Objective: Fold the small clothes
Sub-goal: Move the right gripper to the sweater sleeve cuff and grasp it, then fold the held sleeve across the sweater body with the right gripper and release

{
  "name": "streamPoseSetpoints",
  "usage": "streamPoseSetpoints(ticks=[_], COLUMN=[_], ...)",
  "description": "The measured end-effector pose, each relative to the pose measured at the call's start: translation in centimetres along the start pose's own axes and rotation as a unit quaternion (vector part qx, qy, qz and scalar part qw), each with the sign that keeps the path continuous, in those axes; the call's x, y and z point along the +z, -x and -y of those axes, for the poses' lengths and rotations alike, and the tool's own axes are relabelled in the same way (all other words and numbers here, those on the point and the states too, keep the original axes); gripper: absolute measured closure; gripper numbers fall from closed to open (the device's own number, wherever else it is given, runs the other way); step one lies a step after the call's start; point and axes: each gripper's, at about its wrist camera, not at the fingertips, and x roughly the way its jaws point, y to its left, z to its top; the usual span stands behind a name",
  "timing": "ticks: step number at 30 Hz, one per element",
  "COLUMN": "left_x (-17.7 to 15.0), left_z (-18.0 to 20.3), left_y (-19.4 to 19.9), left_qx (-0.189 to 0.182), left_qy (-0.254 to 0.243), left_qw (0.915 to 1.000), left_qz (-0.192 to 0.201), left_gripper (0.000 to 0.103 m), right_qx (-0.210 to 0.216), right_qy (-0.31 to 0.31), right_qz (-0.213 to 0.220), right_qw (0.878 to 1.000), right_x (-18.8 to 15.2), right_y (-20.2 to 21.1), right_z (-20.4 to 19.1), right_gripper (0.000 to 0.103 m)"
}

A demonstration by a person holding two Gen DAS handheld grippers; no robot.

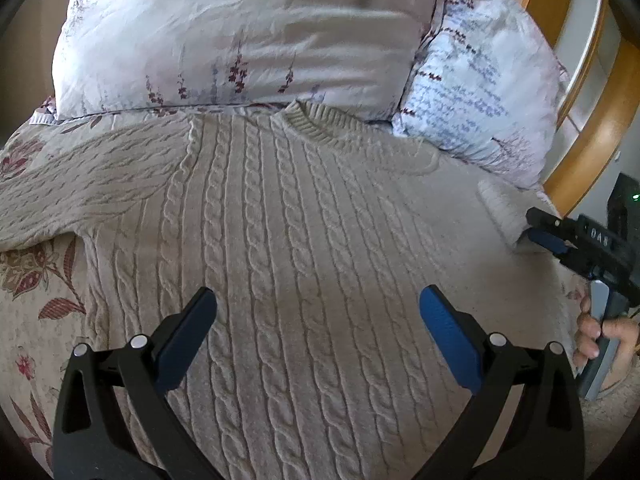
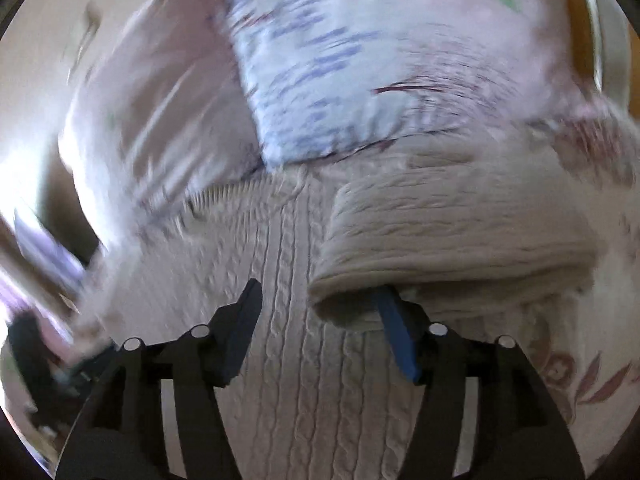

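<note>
A beige cable-knit sweater (image 1: 280,220) lies flat on a bed, collar toward the pillows, its left sleeve spread out to the left. My left gripper (image 1: 318,308) is open and empty just above the sweater's middle. In the right wrist view, which is blurred, my right gripper (image 2: 320,300) is open over the sweater (image 2: 288,340). The right sleeve (image 2: 440,232) is folded in over the body and drapes on the right finger's tip (image 2: 394,332). The right gripper also shows in the left wrist view (image 1: 534,226), at the sleeve cuff (image 1: 500,208).
Two pale floral pillows (image 1: 240,32) (image 1: 480,92) lie beyond the collar. A floral bedspread (image 1: 36,280) lies under the sweater. A wooden headboard (image 1: 592,128) curves at the far right. The holder's hand (image 1: 596,332) shows at the right edge.
</note>
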Motion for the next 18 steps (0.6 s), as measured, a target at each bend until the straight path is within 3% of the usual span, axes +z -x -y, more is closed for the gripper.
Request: streamPoseSetpoints(ticks=[3,6,7,8,9,11,14,18], left_x=[0.4,0.8,1.0,1.2,1.3,1.5,1.7,1.9], left_z=[-0.2,-0.8,-1.0,-1.3,-1.6,-2.2,-3.0,-3.4], left_y=[0.8,1.5,1.7,1.9,2.0,2.4,2.9,3.0], left_qx=[-0.006,-0.009,-0.009,-0.011,-0.013,-0.024,-0.045,-0.071], left_qy=[0.001,0.005,0.007,0.011,0.015,0.024,0.039,0.053], left_qw=[1.0000,0.9998,0.9998,0.9997,0.9996,0.9992,0.9978,0.9954], left_qz=[0.007,0.015,0.016,0.019,0.019,0.022,0.031,0.035], left_gripper=[0.002,0.002,0.002,0.002,0.002,0.002,0.002,0.002], right_qx=[0.015,-0.010,-0.023,-0.046,-0.065,-0.117,-0.112,-0.060], right_qy=[-0.108,-0.147,-0.153,-0.153,-0.146,-0.108,-0.022,0.110], right_qz=[0.017,0.046,0.055,0.066,0.071,0.084,0.106,0.099], right_qw=[0.994,0.988,0.986,0.985,0.985,0.984,0.988,0.987], right_x=[0.9,1.5,1.8,2.2,2.6,3.4,3.8,2.3], right_y=[1.0,1.7,1.8,1.9,1.8,1.7,2.0,1.1], right_z=[3.7,5.6,5.9,6.0,6.0,5.0,-0.1,-9.6], right_gripper=[0.042,0.043,0.046,0.058,0.079,0.093,0.094,0.094])
